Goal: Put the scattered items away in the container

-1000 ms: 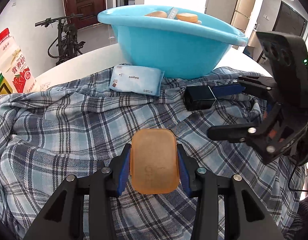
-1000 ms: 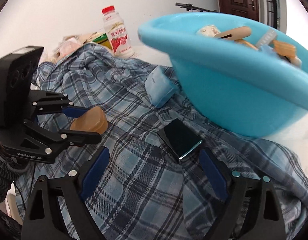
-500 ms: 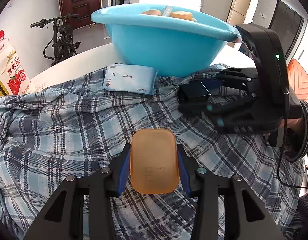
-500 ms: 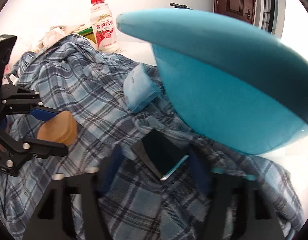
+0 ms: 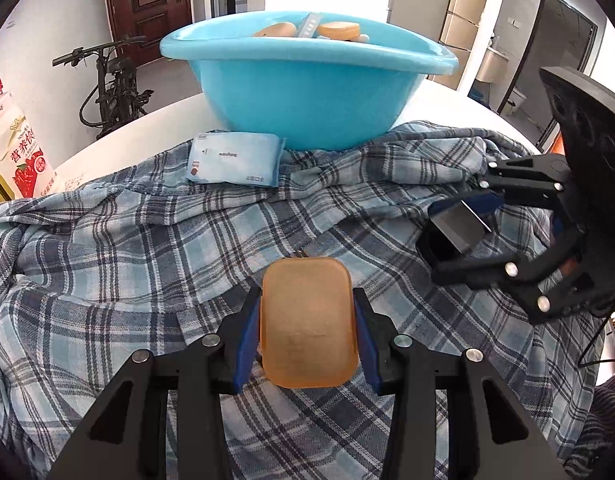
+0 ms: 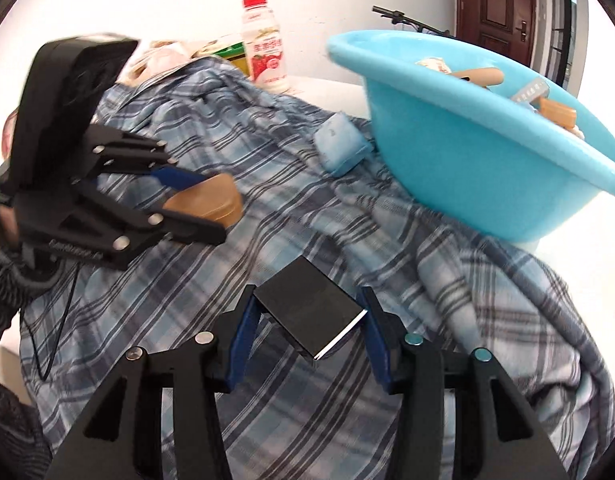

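Observation:
My left gripper (image 5: 306,320) is shut on an orange soap-like block (image 5: 307,320), held above the plaid cloth (image 5: 127,248). The same block (image 6: 205,202) shows in the right wrist view between the left gripper's fingers. My right gripper (image 6: 309,320) is shut on a small black box (image 6: 309,310), lifted off the cloth; in the left wrist view the box (image 5: 457,226) sits in its jaws at the right. The blue basin (image 5: 307,92) stands at the back with several items inside. A pale blue tissue pack (image 5: 235,158) lies on the cloth against the basin's base.
A red-capped milk bottle (image 6: 265,46) stands at the far edge of the white table (image 5: 119,140), beside a green carton (image 6: 235,54). A bicycle (image 5: 111,84) and a dark door (image 5: 147,4) are beyond the table. A cable (image 6: 57,328) hangs from the left gripper.
My right gripper closed on the black box and lifted it off the cloth, drawing back from the basin. The left gripper kept its hold on the orange block almost in place.

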